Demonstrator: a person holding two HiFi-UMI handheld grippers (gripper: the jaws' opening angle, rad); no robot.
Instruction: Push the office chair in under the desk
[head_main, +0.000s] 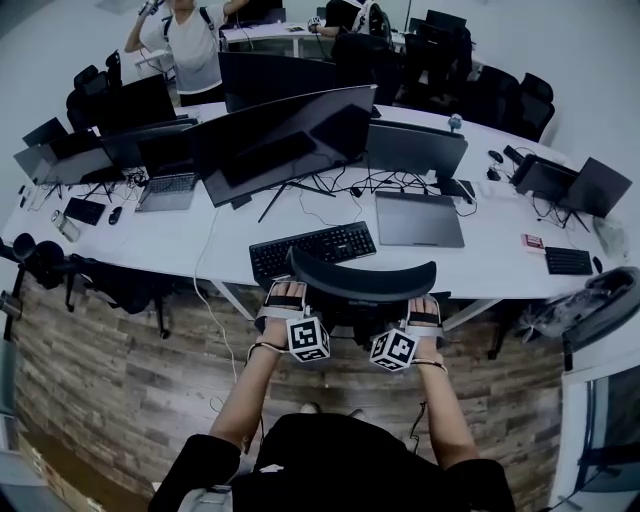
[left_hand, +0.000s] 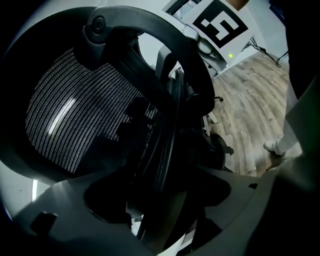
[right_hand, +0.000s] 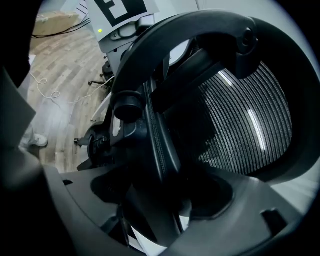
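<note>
Black mesh-backed office chair (head_main: 362, 285) upright at white desk (head_main: 480, 250) edge

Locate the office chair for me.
In the head view the office chair stands at centre, its backrest at the near edge of the white desk, just below the black keyboard, with the left gripper and right gripper clamped on its frame.

Black keyboard (head_main: 312, 251) at the front edge of the white tabletop (head_main: 200, 245), wide curved black monitor (head_main: 285, 140) behind it, flat grey device (head_main: 419, 220) to its right, wood-plank floor (head_main: 110, 370).
</note>
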